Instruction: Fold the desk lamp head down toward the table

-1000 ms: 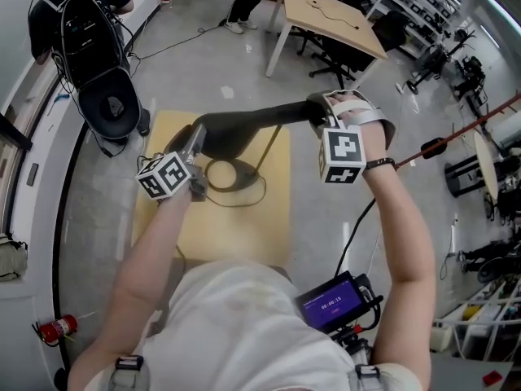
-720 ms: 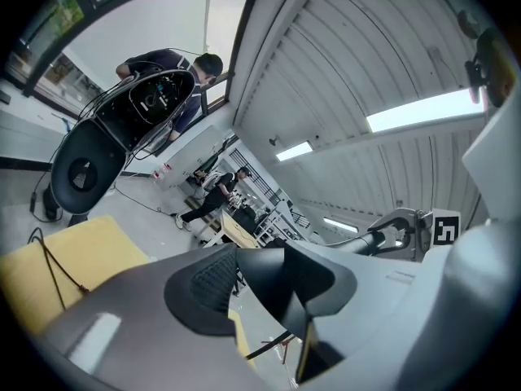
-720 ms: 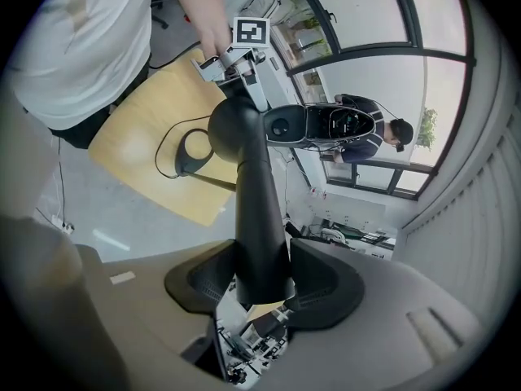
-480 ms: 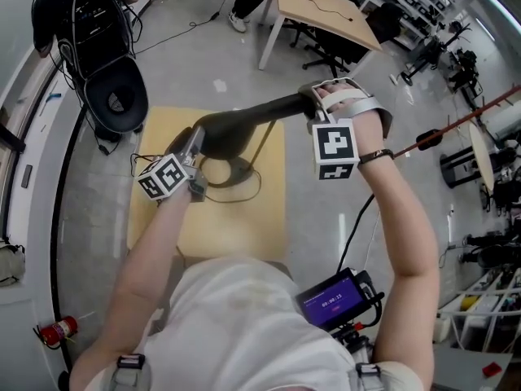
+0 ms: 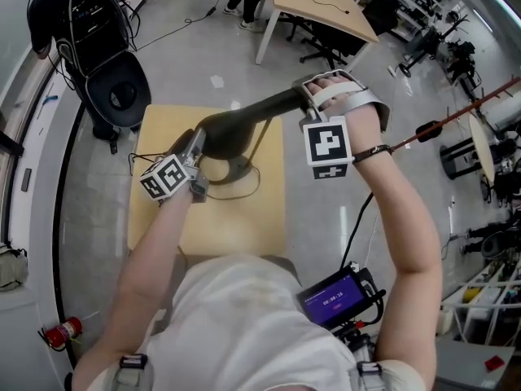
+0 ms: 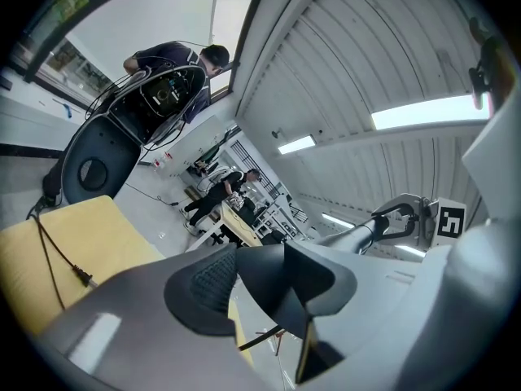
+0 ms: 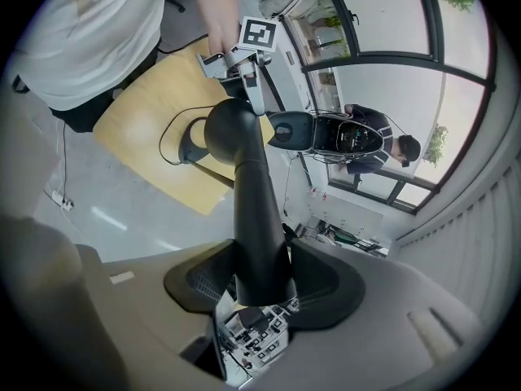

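A black desk lamp (image 5: 244, 120) stands on a small yellow table (image 5: 220, 218). Its round base (image 5: 232, 172) rests near the table's far side, and its long tapered head reaches up to the right. My left gripper (image 5: 198, 141) is shut on the wide rounded end of the lamp. In the left gripper view that dark body (image 6: 281, 287) fills the jaws. My right gripper (image 5: 308, 100) is shut on the narrow end. In the right gripper view both pads press on the black shaft (image 7: 259, 243), and my left gripper (image 7: 248, 76) shows beyond it.
A black cord (image 5: 240, 192) loops on the table beside the base. A black chair (image 5: 122, 92) and a person stand past the table's left corner. A wooden desk (image 5: 326, 6) stands farther back. Grey floor surrounds the table. A small screen device (image 5: 334, 298) hangs at my waist.
My left gripper has sunk a little with the lamp's wide end. My right gripper keeps its place on the narrow end and has rolled slightly.
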{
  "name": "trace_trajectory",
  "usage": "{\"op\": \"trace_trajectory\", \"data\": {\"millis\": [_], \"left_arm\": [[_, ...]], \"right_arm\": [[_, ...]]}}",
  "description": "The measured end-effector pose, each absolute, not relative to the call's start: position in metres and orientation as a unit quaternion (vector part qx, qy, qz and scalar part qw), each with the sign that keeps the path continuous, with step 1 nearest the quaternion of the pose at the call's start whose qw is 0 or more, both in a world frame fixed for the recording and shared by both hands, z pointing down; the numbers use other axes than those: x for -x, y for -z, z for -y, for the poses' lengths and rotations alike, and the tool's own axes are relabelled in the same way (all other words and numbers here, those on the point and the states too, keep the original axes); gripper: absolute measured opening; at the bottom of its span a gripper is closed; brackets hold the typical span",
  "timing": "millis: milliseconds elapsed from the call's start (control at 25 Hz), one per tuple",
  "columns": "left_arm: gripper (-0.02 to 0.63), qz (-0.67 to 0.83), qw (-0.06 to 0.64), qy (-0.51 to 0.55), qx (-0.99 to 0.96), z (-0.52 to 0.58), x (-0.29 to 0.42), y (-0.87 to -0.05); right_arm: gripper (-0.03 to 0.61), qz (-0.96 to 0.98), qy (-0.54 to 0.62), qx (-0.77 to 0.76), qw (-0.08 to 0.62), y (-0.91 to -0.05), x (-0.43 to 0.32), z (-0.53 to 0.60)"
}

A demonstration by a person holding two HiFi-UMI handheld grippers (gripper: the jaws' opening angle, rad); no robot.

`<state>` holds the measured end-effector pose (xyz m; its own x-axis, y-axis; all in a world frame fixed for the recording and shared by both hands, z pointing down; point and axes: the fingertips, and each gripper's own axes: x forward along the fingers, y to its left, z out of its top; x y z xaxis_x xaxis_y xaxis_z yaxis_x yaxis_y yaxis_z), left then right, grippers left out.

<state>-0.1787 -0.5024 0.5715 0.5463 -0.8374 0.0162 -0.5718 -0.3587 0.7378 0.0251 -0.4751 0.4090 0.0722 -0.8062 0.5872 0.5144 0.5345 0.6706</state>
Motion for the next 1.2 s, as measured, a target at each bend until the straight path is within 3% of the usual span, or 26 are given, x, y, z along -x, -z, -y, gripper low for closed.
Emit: {"op": "trace_trajectory", "data": {"millis": [480,640,760,1200], "left_arm": [[0.179,0.427,0.357,0.156,-0.816,0.505,0.17,-0.58],[0.067,0.415,0.33,0.133,-0.837,0.501,0.164,-0.572],[0.097,0.414,0.328,0.124,-0.84,0.492,0.177,-0.575],[0.093,0.419,0.348,0.115,-0.831,0.437,0.211,-0.601]], "right_arm": [[0.232,0.482,0.47,-0.142,0.726,-0.408,-0.019,0.477],[0.233,0.474,0.479,-0.144,0.725,-0.409,-0.017,0.477],[0.241,0.466,0.496,-0.15,0.717,-0.409,-0.006,0.47],[0.259,0.511,0.537,-0.215,0.636,-0.392,-0.009,0.459]]}}
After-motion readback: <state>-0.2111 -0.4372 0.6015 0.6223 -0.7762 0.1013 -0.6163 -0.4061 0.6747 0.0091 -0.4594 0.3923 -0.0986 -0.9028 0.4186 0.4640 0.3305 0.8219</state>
